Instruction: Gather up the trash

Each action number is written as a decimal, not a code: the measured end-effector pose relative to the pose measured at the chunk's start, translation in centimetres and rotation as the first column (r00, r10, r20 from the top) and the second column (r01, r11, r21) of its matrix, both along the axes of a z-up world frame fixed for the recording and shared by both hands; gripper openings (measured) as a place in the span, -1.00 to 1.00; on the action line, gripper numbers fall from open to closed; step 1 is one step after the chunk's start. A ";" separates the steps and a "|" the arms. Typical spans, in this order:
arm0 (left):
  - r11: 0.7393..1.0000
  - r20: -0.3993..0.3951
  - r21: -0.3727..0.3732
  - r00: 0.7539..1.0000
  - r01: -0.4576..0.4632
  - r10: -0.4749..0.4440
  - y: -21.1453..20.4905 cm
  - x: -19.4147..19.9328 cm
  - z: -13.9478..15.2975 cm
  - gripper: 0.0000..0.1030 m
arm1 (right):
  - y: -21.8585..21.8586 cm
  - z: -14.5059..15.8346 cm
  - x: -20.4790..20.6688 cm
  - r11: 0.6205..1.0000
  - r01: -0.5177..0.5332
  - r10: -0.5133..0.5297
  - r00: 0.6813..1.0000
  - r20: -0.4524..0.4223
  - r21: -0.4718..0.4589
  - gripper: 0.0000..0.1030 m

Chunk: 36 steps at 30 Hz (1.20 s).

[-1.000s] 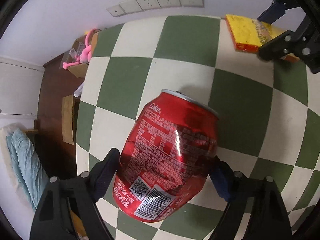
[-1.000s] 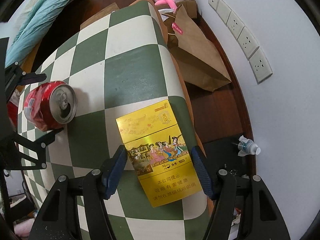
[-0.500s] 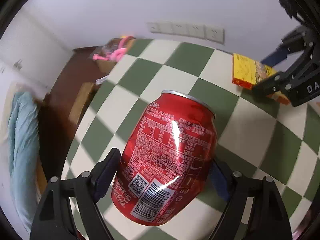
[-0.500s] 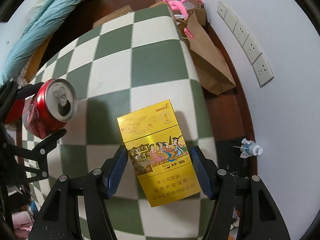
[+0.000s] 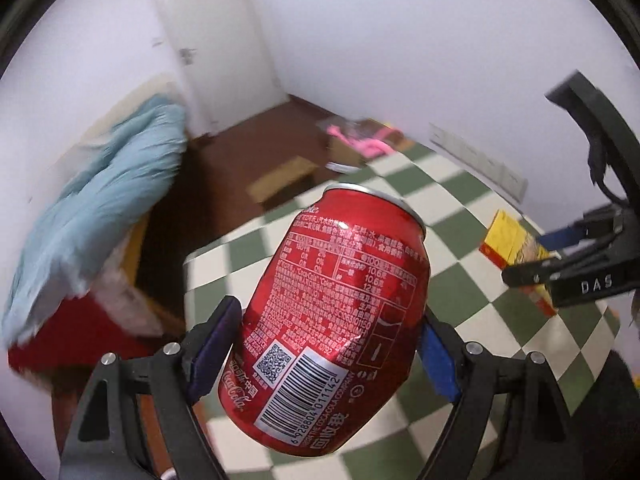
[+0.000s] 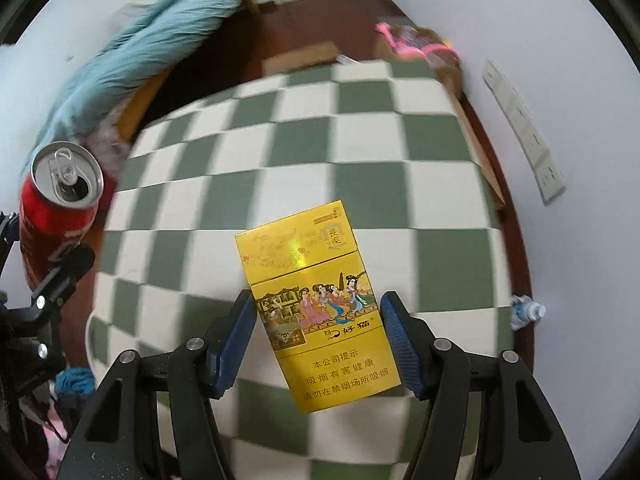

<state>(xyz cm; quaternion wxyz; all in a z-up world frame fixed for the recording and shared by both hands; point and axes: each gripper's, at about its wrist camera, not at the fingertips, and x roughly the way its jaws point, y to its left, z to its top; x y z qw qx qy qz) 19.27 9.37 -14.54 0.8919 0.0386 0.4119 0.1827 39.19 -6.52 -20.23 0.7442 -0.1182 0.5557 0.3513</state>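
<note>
Between the blue pads of the left gripper point(image 5: 332, 344) sits one dented red cola can point(image 5: 332, 308), clamped across its lower body, barcode toward the camera, opened top tipped up and away; held well clear of the checkered table point(image 5: 460, 208), likely so it can be carried off as trash. From the right wrist view the same can point(image 6: 60, 200) shows off to the left of the right gripper point(image 6: 318, 338), pull-tab hole open, so probably empty. Right gripper pinches one yellow cigarette pack point(image 6: 316, 304) by its long edges at mid-height, lid end pointing forward, pack lifted above the tabletop and slightly skewed; both pads touch it. Same pack point(image 5: 516, 256) appears to the right of the left claw, in the other tool's grip. Count: one can, one pack, two grippers, each loaded. Beyond the far table edge: one cardboard box with pink items point(image 6: 416, 44), a pale blue quilt point(image 6: 148, 40) ahead-left, a small plastic bottle point(image 6: 528, 312) on the floor to the right. No bin visible; drop point cannot be told.
</note>
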 end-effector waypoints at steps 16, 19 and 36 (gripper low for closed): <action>0.892 0.065 -0.126 0.893 -0.435 0.445 14.1 -25.4 0.6 0.25 | 20.9 4.1 -22.6 0.908 -0.388 0.399 0.916 -0.043 0.161 0.27; 0.793 0.004 -0.236 0.815 -0.562 0.579 18.0 -31.2 -3.4 0.25 | 26.2 0.7 -27.7 0.884 -0.445 0.462 0.879 -0.120 0.140 0.26; 0.282 -0.391 -0.371 0.424 -0.885 0.817 25.9 -44.9 -20.5 0.96 | 41.1 -19.5 -44.1 0.765 -0.620 0.546 0.768 -0.334 -0.175 0.99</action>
